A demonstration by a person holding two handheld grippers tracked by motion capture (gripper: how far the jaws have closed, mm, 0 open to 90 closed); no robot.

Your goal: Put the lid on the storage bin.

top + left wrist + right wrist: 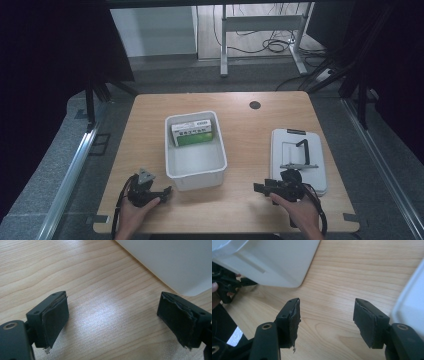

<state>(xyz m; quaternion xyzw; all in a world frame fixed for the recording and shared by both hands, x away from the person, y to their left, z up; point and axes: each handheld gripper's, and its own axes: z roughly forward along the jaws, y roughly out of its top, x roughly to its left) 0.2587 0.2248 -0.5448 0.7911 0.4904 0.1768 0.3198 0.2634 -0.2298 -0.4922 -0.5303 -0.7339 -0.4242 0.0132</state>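
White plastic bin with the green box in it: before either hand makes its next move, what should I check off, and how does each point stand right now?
1. White plastic bin upright on the wooden table: ok.
2. Green and white cardboard box lies inside the bin at its far end: ok.
3. Left gripper jaws open, nothing between them, bare wood below: ok.
4. Right gripper jaws open and empty: ok.
5. White flat lid with a black handle lies on the table right of the bin, apart from it: ok.
6. Whether the right hand rests on the lid's near edge: cannot tell.
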